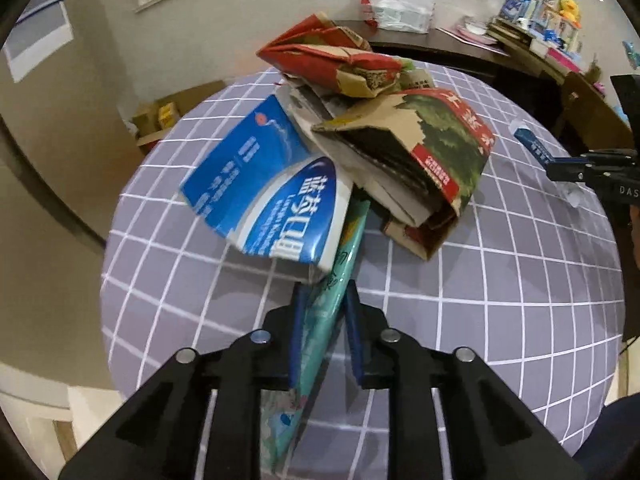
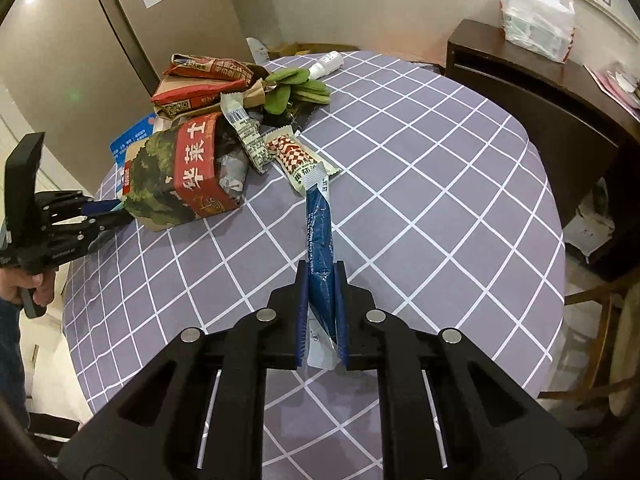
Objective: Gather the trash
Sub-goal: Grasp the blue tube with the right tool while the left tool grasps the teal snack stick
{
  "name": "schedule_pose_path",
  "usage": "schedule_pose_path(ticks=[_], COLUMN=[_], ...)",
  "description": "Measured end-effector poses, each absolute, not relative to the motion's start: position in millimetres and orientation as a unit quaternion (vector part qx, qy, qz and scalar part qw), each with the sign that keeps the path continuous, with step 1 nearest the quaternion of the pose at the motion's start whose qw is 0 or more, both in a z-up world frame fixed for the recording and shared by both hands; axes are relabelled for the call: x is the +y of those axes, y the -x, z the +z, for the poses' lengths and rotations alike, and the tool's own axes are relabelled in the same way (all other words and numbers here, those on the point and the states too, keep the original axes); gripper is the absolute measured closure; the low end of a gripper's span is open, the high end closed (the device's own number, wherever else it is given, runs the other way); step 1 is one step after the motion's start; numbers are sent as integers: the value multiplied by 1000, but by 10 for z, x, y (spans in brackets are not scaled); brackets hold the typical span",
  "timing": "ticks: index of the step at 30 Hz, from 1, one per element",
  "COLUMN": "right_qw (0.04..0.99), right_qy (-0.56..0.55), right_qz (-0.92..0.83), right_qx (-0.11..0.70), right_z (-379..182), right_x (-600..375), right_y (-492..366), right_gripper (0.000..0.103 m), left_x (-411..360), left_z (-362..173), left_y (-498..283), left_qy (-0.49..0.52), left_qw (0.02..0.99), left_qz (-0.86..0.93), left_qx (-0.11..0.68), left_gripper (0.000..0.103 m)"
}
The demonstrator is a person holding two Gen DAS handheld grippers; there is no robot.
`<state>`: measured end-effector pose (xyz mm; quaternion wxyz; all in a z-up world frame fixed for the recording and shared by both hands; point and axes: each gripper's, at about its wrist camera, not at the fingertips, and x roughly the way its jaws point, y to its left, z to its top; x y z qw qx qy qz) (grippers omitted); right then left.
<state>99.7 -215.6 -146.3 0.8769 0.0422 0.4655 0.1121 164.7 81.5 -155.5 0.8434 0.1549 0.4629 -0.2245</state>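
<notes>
A pile of trash lies on the round table with a purple checked cloth point(image 1: 500, 280): a blue and white box point(image 1: 264, 192), a torn green and red carton point(image 1: 436, 160) and red wrappers point(image 1: 328, 56). My left gripper point(image 1: 326, 296) is shut on a teal wrapper point(image 1: 320, 320) at the pile's near edge. My right gripper point(image 2: 322, 276) is shut on a blue wrapper point(image 2: 319, 232), held above the cloth, its tip near a checked snack wrapper point(image 2: 292, 152). In the right wrist view the carton point(image 2: 180, 172) sits left, with the left gripper point(image 2: 100, 212) beside it.
Green leaf-shaped pieces point(image 2: 296, 84) and a small white bottle point(image 2: 326, 64) lie at the table's far side. A dark wooden sideboard point(image 2: 540, 92) with a plastic bag point(image 2: 536, 20) stands to the right. A fridge point(image 2: 60, 40) stands behind the pile.
</notes>
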Motion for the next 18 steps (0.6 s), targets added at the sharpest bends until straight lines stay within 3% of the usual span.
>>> schedule_pose_path(ticks=[2,4,5,6,7,11,13,14,16,18], right_qw=[876,875,875,875,875,874,874,875,876,877], right_qy=[-44,-45,-45,-44,-44,-47,-48,-48,-49,-53], right_qz=[112,114,115,116,116,118,120,121,121,120], right_qx=[467,468,468,468,469,469,468,467,465,462], right_z=[-1485,-1497,-1505,-1513,-1520,-1544,-1543,-1535,-1518,-1498], right_x=[-2155,-2143,-2129,-2121,-2114,-2104,-2107,-2111,-2129,-2169], right_y=[-999,-997,-995,-997,-995,-986,-976,-969,-954,-931], right_gripper=[91,91,91,91,91,91,91,91,91,91], left_x=[858,880,897,904,897,901,875,852,814,861], left_z=[-1507,-1488,-1500,-1526,-1576,-1579,-1578,-1589,-1619,-1623], left_y=[-1594,-1537,-1505,-1498,-1463,-1399,-1425,-1437,-1465,-1511], left_qy=[-152,-136,-127,-122,-122,-127,-132,-140,-140,-121], left_qw=[851,850,848,844,840,849,852,853,848,847], left_qz=[-203,-209,-209,-211,-210,-197,-187,-175,-186,-194], left_qx=[460,464,470,477,485,474,471,471,476,480], left_gripper=[43,44,48,65,72,71,52,34,32,37])
